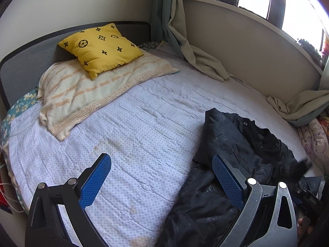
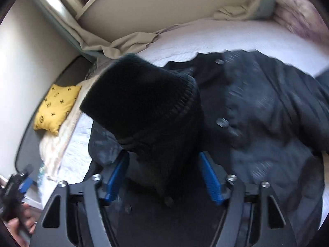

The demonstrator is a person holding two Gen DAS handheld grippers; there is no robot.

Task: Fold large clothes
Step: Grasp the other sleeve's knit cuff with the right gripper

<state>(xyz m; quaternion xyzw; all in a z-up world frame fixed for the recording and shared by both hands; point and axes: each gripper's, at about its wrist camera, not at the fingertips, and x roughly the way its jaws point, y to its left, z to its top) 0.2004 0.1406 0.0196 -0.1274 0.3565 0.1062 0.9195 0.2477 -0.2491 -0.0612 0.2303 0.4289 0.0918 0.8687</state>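
Observation:
A large black jacket (image 1: 236, 148) with snap buttons lies crumpled on the right side of the bed (image 1: 133, 127). My left gripper (image 1: 162, 160) is open and empty, hovering over the bedspread at the jacket's left edge. In the right wrist view the jacket (image 2: 267, 111) fills the frame, blurred. Its black ribbed knit cuff (image 2: 141, 103) sticks up between the fingers of my right gripper (image 2: 163, 160). The blue pads (image 2: 209, 177) stand wide apart beside the cuff, not pinching it.
A yellow patterned cushion (image 1: 100, 47) sits on a striped cream towel (image 1: 86, 94) at the head of the bed. Beige curtains (image 1: 195, 51) hang onto the bed along the wall under the window sill. A floral quilt (image 1: 314, 140) lies at the far right.

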